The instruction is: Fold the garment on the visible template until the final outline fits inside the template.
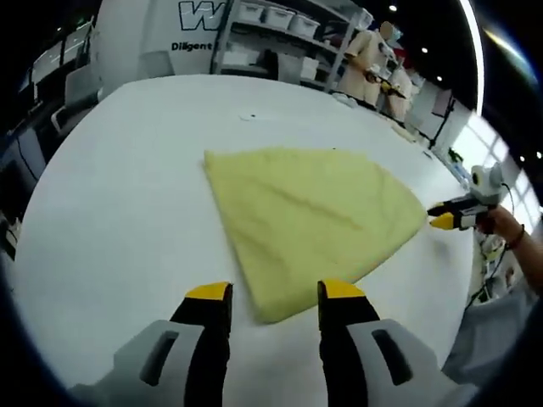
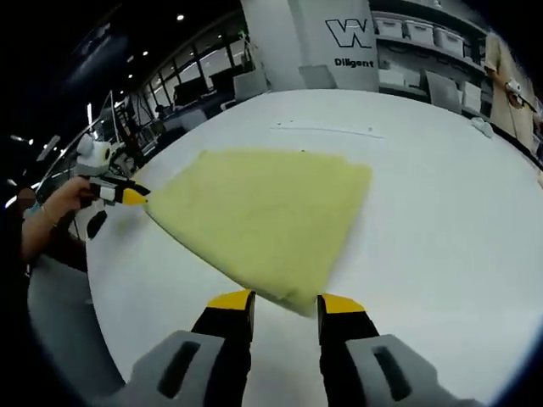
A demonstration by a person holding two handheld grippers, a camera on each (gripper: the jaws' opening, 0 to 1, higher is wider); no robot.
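Your left gripper hovers with jaws apart at the near corner of the folded yellow garment on the white counter. From its view, your right gripper reaches the garment's right corner; whether those jaws pinch cloth cannot be told. Shelving stands beyond.

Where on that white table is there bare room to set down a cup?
The white table is bare left of the yellow cloth, and beyond its far edge toward the shelves. It is crowded at the cloth's near corner, between the left tongs, and at its right corner, where the right tongs reach.
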